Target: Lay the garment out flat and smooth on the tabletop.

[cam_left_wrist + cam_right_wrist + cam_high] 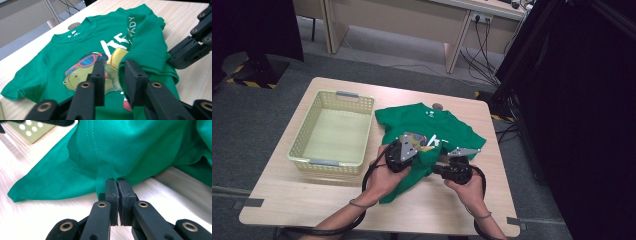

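The basket (333, 131) sits on the left half of the table (287, 195). It is rectangular, pale yellow-green plastic, with walls pierced by rows of round holes and a grey handle at each short end. Nothing lies inside it; its flat floor is bare.

The T-shirt (438, 125) lies on the table just right of the basket, collar toward the far edge. It is soft green knit fabric with stitched hems, white lettering and a printed turtle wearing red sunglasses (85, 61). One side is folded over the print, and the lower part is bunched and lifted.

The left gripper (113, 75) rests over the shirt's front. Its black, blocky jaws stand narrowly apart, with a raised fold of green cloth in the gap; the pads do not visibly press on it.

The right gripper (117, 186) is at the shirt's lower edge. Its jaws are pinched together on a hem of the cloth, which hangs in folds above the pale wood-grain tabletop.
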The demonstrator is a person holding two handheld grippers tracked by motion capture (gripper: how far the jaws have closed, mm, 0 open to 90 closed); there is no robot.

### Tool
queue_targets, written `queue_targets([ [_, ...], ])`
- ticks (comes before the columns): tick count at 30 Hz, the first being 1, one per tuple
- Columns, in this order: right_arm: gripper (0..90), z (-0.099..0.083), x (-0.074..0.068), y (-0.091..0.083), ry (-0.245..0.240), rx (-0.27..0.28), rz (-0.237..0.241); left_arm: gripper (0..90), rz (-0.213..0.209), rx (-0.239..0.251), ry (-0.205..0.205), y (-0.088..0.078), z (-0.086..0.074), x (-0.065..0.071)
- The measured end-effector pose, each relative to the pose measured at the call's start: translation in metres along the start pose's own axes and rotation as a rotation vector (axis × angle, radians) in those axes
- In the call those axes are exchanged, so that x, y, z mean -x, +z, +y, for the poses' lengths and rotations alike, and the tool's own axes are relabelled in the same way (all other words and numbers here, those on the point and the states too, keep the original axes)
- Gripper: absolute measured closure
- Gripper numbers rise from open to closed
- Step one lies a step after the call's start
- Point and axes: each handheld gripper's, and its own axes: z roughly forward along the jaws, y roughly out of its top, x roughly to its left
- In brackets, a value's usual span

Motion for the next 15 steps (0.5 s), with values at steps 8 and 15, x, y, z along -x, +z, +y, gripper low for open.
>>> queue_targets([
  [8, 87.5, -0.009, 0.007, -0.006, 0.012, -0.003, -0.006, 59.2, 0.032, -0.072, -0.02, 0.007, -0.008, -0.007],
  [15, 87.5, -0.012, 0.008, -0.008, 0.016, 0.002, -0.004, 56.0, -0.05, -0.243, 0.046, 0.029, -0.028, 0.006],
])
